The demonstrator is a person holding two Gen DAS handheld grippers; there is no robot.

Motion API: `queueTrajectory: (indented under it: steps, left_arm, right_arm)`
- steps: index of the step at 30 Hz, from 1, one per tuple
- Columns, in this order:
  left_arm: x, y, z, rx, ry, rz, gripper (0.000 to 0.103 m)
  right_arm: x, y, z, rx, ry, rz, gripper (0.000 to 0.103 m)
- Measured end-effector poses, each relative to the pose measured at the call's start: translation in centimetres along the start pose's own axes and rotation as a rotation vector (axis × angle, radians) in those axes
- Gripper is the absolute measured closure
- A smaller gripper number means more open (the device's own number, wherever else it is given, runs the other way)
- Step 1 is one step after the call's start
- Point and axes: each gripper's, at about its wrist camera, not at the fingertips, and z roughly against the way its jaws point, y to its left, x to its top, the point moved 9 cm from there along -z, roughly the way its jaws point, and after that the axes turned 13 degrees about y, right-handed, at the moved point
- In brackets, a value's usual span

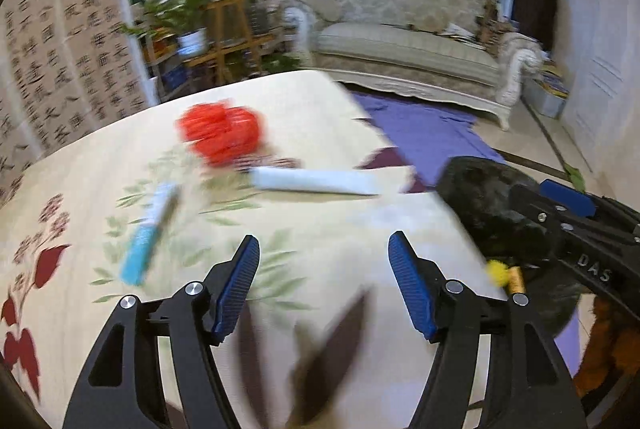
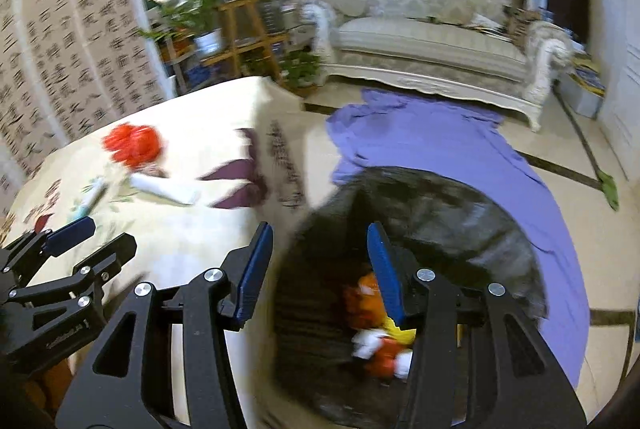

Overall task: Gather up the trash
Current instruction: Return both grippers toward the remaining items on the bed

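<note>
A table with a floral cloth holds a red crumpled bag, a white tube-like wrapper and a blue and white wrapper. My left gripper is open and empty above the cloth, short of these. A black trash bag hangs at the table's right edge with orange, yellow and white trash inside. My right gripper is open and empty over the bag's mouth. It also shows in the left wrist view, and the bag too. The frames are motion-blurred.
A purple cloth lies on the floor beyond the bag. A cream sofa stands behind, potted plants on wooden stands at the back left, and a calligraphy screen on the left.
</note>
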Motion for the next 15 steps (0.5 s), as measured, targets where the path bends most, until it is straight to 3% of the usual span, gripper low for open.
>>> queueTrajectory:
  steps: [7,15]
  left_arm:
    - [-0.5,7.2,-0.1,0.068,0.014,0.121,0.038]
    - [-2.4,13.2,1.0,0.100,0.018,0.221,0.037]
  right_arm:
    - [1.8,6.4,-1.7,0.072,0.030,0.107,0.049]
    - [3.9,10.6,-4.6,0.103,0.084,0.187,0.048]
